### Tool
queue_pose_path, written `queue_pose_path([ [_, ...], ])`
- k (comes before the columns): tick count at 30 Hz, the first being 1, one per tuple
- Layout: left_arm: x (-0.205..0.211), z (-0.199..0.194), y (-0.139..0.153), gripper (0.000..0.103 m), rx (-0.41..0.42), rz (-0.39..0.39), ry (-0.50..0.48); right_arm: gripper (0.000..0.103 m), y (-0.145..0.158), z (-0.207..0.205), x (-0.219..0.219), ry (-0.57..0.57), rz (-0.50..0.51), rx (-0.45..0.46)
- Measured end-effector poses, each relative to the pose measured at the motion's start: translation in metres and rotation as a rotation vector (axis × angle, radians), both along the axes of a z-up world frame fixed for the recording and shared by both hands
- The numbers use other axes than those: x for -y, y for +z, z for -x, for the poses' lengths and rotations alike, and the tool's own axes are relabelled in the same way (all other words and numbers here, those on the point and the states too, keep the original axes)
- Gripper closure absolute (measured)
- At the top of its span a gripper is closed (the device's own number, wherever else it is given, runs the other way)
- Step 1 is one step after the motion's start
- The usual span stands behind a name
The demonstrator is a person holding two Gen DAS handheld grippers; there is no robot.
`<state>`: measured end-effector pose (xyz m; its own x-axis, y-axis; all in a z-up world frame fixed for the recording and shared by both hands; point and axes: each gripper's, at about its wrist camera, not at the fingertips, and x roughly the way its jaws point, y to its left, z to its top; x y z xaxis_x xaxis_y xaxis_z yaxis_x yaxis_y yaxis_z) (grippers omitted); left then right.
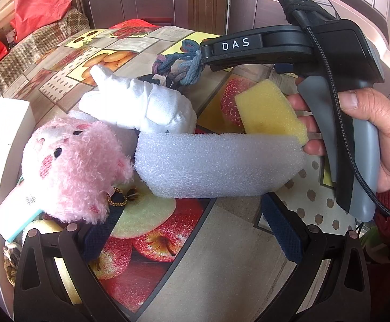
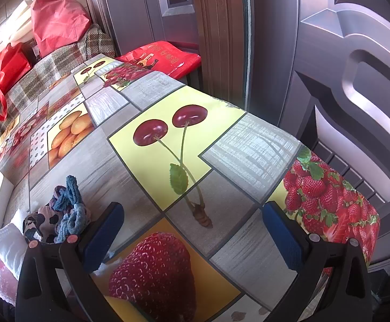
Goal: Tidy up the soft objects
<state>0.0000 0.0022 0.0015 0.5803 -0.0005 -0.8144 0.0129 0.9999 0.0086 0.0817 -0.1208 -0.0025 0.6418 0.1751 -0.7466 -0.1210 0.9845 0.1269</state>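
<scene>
- Panelled brown doors stand behind a worktop [image 2: 152, 161] covered with a fruit-print oilcloth; red bags [image 2: 58, 18] sit on a checked seat at its far end.
- Soft things lie bunched together near the left edge in the left wrist view: a pink plush toy [image 1: 74, 166], a rolled white cloth [image 1: 146, 104], a grey foam strip [image 1: 216, 166], a yellow sponge [image 1: 270, 110] and a tangle of blue-grey cord [image 1: 184, 61].
- Beside them stands a white box [image 1: 4, 139], possibly the place to put them; its inside is hidden.
- Left gripper [image 1: 192, 230] hangs released above the oilcloth, jaws wide, nothing between them.
- Right gripper [image 2: 192, 236] is likewise spread and empty; a hand [image 1: 377, 134] holds its handle just past the sponge.
- Judging by this, little sorting looks finished: every soft item I can see rests loose on the worktop, none gripped, so nearly all remains.
</scene>
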Motion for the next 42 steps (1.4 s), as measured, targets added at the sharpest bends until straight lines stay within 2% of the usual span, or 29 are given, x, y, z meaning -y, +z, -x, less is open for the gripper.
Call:
queue_pose_path([
  [42, -0.0001, 0.0000, 0.0001, 0.001, 0.000, 0.000, 0.000, 0.000, 0.0005, 0.0003, 0.0015, 0.002, -0.010, 0.002],
])
